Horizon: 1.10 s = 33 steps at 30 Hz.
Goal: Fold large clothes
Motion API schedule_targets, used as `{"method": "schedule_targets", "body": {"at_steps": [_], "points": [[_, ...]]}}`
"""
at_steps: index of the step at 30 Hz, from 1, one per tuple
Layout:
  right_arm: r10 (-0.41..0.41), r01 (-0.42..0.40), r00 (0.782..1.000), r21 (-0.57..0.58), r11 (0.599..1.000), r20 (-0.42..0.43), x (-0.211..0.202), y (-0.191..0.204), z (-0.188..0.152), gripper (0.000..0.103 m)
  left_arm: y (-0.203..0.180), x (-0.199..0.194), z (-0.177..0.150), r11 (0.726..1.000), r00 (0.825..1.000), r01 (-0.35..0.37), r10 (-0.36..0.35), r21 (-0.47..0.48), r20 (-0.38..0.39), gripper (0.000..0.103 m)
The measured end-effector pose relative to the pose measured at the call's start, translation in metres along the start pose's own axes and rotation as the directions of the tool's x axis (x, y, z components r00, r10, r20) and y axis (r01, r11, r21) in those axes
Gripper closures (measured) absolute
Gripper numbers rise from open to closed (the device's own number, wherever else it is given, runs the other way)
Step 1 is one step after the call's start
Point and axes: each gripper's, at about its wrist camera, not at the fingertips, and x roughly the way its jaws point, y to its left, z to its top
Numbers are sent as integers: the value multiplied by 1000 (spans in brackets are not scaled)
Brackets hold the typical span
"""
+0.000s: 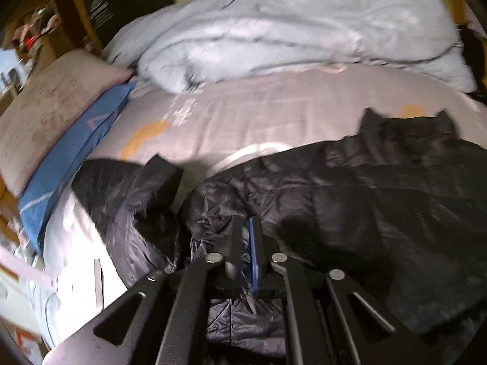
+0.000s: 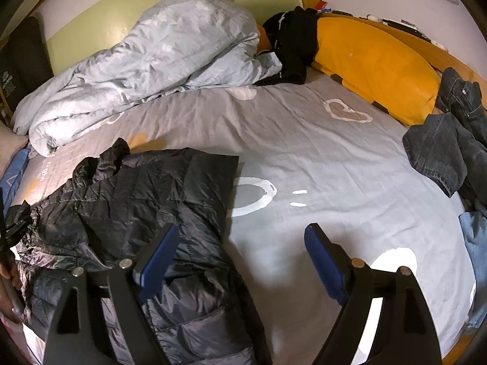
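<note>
Black gripper linkage filled the bottom of the left wrist view, and the left gripper (image 1: 246,237) had its jaws nearly together with no cloth visibly pinched between them, the black puffer jacket (image 1: 350,200) lying directly under and ahead of its tips. Left of that gripper one sleeve (image 1: 127,188) trailed toward the bed's edge, beside a blue pillow (image 1: 70,158); beyond lay the grey bedsheet (image 1: 258,115) and a bunched pale duvet (image 1: 289,27). Further right, the right gripper (image 2: 240,243) stood wide apart and empty, its left finger over the jacket's straight edge, its right finger over bare sheet. To its far right sat dark jeans (image 2: 441,152) and an orange pillow (image 2: 374,60). Judging by the rumpled body and loose sleeve, the folding looked barely started: sleeves and body remained to be squared and stacked, and the jeans appeared untouched.
</note>
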Motion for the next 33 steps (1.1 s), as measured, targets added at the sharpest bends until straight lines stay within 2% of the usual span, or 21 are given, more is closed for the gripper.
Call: {"method": "schedule_targets", "body": {"at_steps": [2,4,7,9,10,12,14,19,24,26,30,33], "points": [[22,-22,1000,-10,1000,-2,1,4,-2,19,0,-12,-1,997,998,67,-67,28,20,59],[54,-54,998,-27,998,-15,5,11,-3,17,-2,-19,0,989,991,133,-134,59,26,45],[62,-66,997,-83,994,-47,18,29,-8,15,-16,-18,-1,983,987,159,-159,96,-7,45],[71,-83,993,-131,988,-93,31,42,-12,15,-24,-8,-4,980,984,171,-165,103,-63,40],[83,-101,989,-152,983,-120,37,47,-15,15,-27,4,-6,980,980,175,-164,97,-113,34],[85,-118,981,-192,974,-174,50,57,-20,15,-27,23,-11,981,966,182,-168,60,-195,33],[44,-84,982,-216,973,-185,59,61,-24,15,-23,35,-18,982,955,187,-176,25,-238,32],[33,-88,964,-199,976,-263,90,51,-28,9,-23,37,-26,986,958,157,-137,61,-251,32],[46,-92,948,-135,987,-314,110,38,-30,6,-25,33,-25,986,956,156,-136,58,-259,32],[34,-78,956,-144,986,-291,105,39,-29,7,-20,30,-24,984,959,172,-156,49,-238,32],[-21,-14,985,-200,980,-169,82,48,-26,7,1,8,-24,980,965,199,-191,28,-178,32],[6,-24,996,-190,981,-93,60,50,-22,7,24,-17,-23,975,969,222,-220,7,-108,32]]}}
